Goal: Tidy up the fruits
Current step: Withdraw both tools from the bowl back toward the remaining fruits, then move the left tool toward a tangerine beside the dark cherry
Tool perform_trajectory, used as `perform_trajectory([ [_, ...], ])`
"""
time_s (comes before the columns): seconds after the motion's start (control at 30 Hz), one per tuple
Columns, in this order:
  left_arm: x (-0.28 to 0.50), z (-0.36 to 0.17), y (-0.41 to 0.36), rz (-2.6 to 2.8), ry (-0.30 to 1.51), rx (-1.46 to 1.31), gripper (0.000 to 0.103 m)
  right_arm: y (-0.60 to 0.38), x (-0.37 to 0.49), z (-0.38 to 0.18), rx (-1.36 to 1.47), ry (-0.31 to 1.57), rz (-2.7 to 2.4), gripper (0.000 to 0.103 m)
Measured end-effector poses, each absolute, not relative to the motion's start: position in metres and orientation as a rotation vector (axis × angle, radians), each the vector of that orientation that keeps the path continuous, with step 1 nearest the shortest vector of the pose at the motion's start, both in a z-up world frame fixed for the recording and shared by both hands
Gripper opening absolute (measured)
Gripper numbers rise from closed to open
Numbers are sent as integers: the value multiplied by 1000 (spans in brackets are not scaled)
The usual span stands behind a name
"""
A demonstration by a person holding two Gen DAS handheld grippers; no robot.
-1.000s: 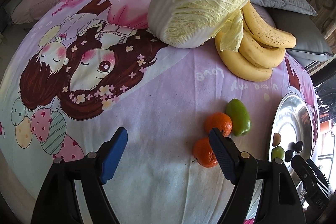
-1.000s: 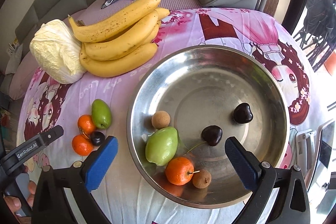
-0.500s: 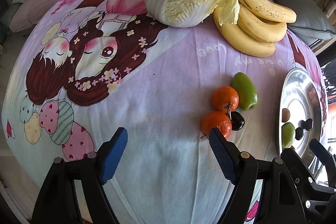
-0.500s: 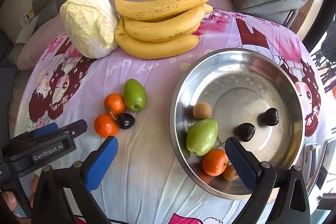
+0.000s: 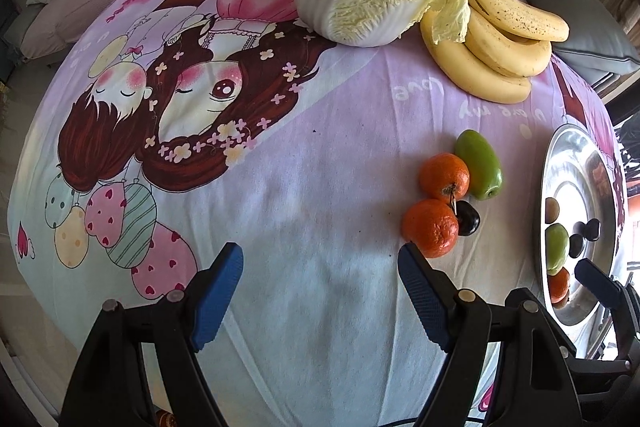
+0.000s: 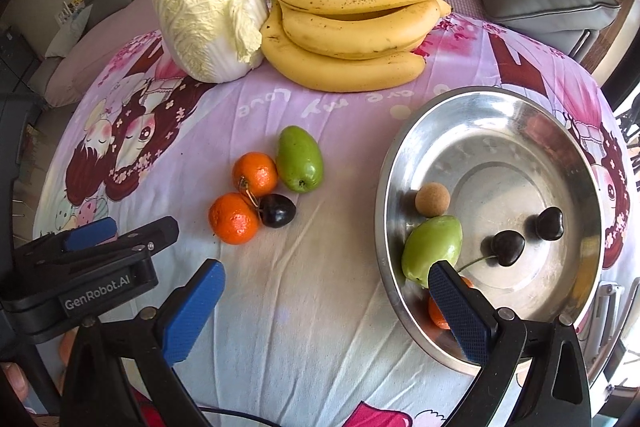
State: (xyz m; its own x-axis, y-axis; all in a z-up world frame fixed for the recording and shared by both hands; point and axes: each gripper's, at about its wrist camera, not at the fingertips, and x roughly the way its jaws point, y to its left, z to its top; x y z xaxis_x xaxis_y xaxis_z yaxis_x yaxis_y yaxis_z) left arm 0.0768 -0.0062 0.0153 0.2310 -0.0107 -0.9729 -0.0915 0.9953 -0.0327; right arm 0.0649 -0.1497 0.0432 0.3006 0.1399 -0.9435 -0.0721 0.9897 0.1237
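Both claws gaping wide, left (image 5: 320,269) and right (image 6: 326,285), gripping nothing. Two oranges (image 6: 255,174), a cherry (image 6: 278,210) and a green fruit (image 6: 299,158) clustered on the cloth (image 6: 320,307), left of the metal bowl (image 6: 496,99). More fruit inside.

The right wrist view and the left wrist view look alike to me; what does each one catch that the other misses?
Only the right wrist view shows the bowl from above, with its round brown fruit and two cherries plain, plus the left gripper from outside. Only the left wrist view shows the cloth's balloon drawings in full. Both show the cabbage, bananas, and the loose green fruit, two oranges and a dark cherry on the cloth.
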Motion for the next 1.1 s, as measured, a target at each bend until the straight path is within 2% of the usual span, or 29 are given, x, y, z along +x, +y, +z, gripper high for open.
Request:
perform_trajectory([
  [0.6,86,-9,-4,19,1384,-119,80,-154,75,26,86,1270,115,103],
  [1.1,109,-4,-17,-44,1365,-126,80,-164,76,30,49,1234,46,102],
])
